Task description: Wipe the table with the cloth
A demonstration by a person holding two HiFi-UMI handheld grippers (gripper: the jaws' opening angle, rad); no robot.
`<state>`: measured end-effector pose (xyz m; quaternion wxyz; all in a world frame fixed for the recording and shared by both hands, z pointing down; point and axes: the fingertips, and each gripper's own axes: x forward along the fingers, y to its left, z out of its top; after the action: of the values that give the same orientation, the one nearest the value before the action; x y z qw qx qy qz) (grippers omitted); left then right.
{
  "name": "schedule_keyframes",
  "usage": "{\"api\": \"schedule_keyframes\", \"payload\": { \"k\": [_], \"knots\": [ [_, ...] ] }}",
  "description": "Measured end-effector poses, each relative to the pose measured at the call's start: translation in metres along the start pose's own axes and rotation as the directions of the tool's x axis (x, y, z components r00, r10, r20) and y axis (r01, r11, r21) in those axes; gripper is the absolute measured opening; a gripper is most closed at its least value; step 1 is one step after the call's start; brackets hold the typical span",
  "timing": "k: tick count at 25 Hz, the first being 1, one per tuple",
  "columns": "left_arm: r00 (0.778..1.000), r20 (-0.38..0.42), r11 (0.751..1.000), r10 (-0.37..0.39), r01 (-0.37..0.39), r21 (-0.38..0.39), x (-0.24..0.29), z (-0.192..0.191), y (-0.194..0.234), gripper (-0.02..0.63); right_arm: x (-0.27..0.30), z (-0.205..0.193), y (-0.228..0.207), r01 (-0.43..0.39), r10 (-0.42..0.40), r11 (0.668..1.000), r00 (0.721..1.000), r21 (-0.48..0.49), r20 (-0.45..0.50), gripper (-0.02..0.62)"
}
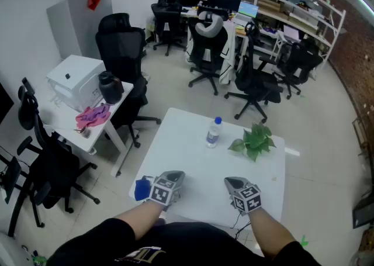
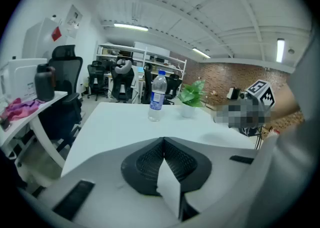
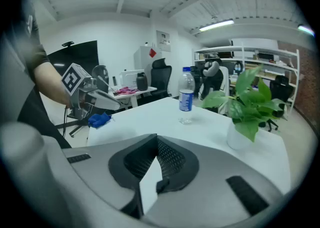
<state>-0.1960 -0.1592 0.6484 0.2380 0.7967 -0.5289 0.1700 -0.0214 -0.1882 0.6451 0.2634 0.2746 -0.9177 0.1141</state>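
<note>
Head view: left gripper (image 1: 173,175) & right gripper (image 1: 231,182) low over table (image 1: 193,159), nr its near edge. Blue cloth (image 1: 141,189) on near-left corner, just beside left gripper.
Left gripper view: jaws pressed together, nothing btwn.
Right gripper view: jaws together, empty.

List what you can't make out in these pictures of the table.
- Blue cloth: head view, partly hidden by the left hand-held gripper.
- Water bottle label: print too small in every view.
- Potted plant: head view, leaves hide its pot.
</note>
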Motion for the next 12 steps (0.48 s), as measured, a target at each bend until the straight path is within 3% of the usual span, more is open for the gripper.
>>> {"api": "schedule_keyframes", "payload": {
  "k": [6,12],
  "knots": [
    [0.995,0.044,0.992,0.094,-0.090,-0.087,-0.047,-0.014,0.040,0.000,0.027,0.020,0.066,-0.149,0.150,0.984,0.989,-0.101,0.002,0.017],
    [0.974,0.015,0.968,0.226,-0.223,-0.112,-0.096,-0.042,0.081,0.012,0.071,0.049,0.132,-0.299,0.302,0.933,0.953,-0.200,-0.014,0.017]
  ]
}}
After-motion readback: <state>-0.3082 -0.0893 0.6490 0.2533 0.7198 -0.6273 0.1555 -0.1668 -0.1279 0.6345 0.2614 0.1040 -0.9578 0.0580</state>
